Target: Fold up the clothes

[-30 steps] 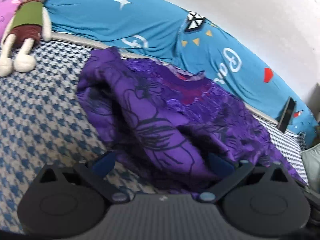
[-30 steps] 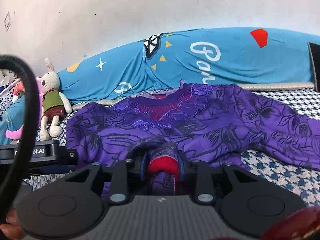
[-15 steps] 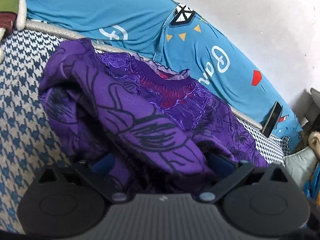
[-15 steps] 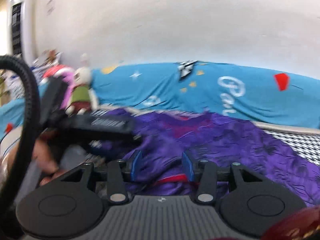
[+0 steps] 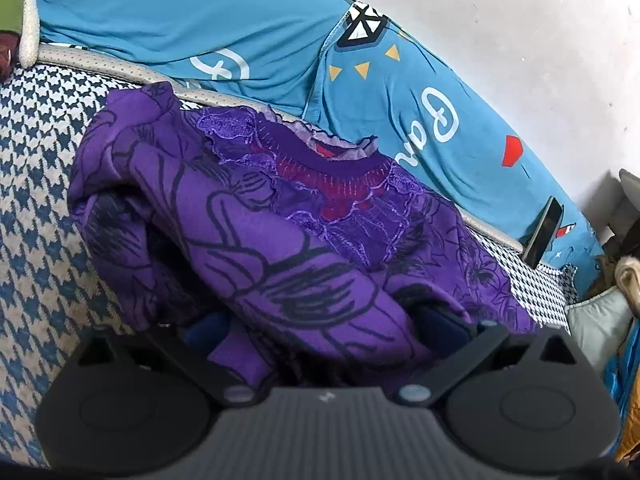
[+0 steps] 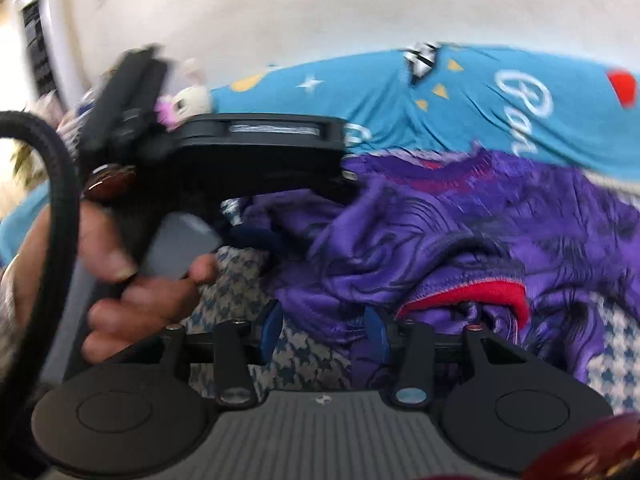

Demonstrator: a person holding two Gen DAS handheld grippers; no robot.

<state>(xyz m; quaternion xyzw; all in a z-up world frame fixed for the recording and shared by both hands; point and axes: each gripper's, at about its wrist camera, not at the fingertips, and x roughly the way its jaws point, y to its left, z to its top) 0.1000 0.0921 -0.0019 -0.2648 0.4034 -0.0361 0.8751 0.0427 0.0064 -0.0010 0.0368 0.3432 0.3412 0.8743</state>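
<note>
- The purple garment (image 5: 280, 216) lies bunched on the houndstooth bed (image 5: 36, 184), its lace collar toward the blue pillow (image 5: 248, 36).
- The left claw (image 5: 326, 328) stands wide apart, with a thick roll of sleeve draped between its blue pads; I judge it is not pinched.
- The right claw (image 6: 324, 326) is partly open with nothing clamped. The garment's red-lined hem (image 6: 468, 294) lies just beyond its right pad, and bare bed shows between the pads.
- Risk: closing the left claw on the roll could grab several layers and drag the fold crooked.
- Risk: the two claws sit close together, and the person's hand (image 6: 132, 276) could snag loose cloth.
</note>
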